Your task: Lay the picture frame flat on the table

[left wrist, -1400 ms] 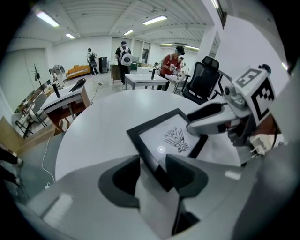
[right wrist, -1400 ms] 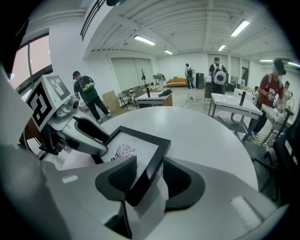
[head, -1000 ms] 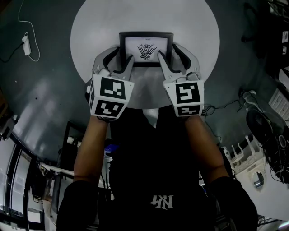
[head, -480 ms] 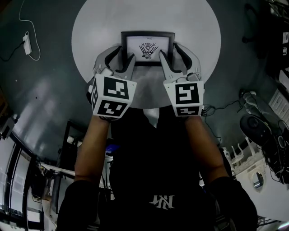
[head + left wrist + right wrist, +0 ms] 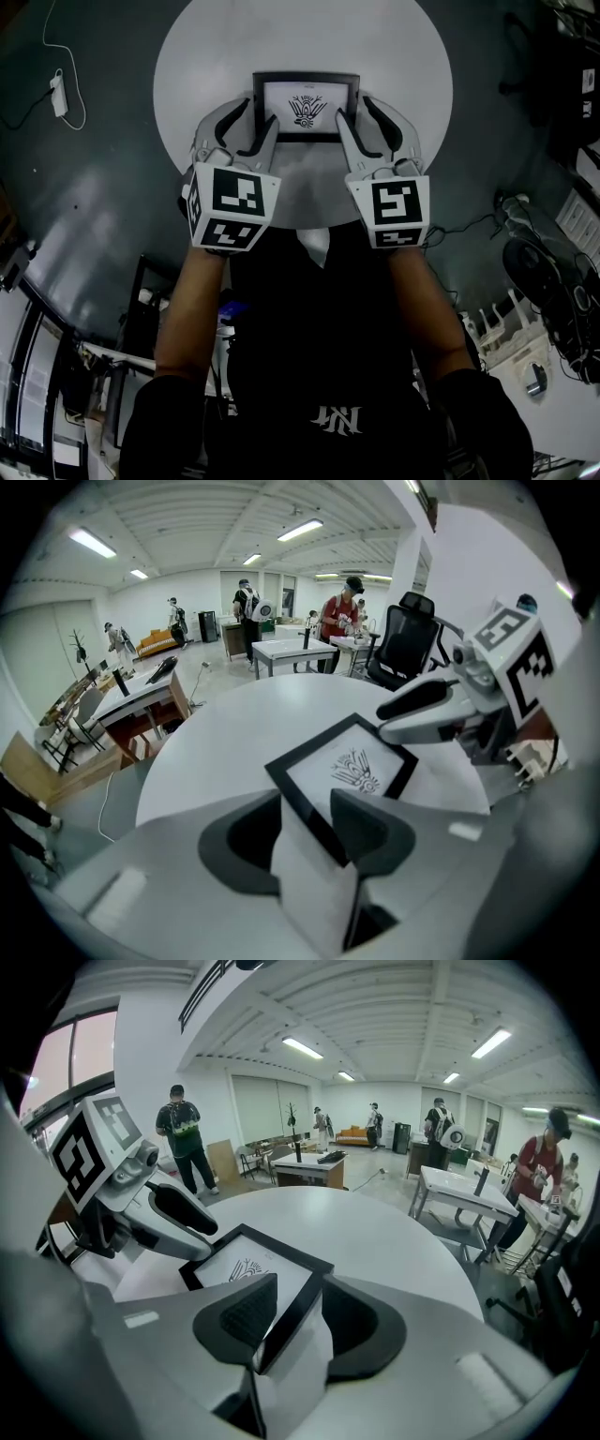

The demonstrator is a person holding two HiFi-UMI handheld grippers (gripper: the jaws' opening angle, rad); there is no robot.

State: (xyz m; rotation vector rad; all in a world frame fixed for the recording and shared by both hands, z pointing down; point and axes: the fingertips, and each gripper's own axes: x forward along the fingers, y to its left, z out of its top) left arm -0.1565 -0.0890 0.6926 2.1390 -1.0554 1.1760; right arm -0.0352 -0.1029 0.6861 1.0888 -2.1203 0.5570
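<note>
The picture frame (image 5: 306, 106) sits near the tabletop's (image 5: 384, 47) near edge. The left gripper (image 5: 258, 111) straddles its left side, and the right gripper's (image 5: 353, 108) jaws are closing around its right side.

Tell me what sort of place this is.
Probably an open-plan lab or workshop office: white work tables, a black office chair, long ceiling strip lights, and people standing at benches.

A round white table (image 5: 394, 56) carries one black picture frame (image 5: 307, 108).

Light: bright ceiling lights (image 5: 300, 529) overhead
Head view: dim, table (image 5: 394, 56) glaring white
Edges: fisheye bend, dark corners
Focus: nearest parts soft
</note>
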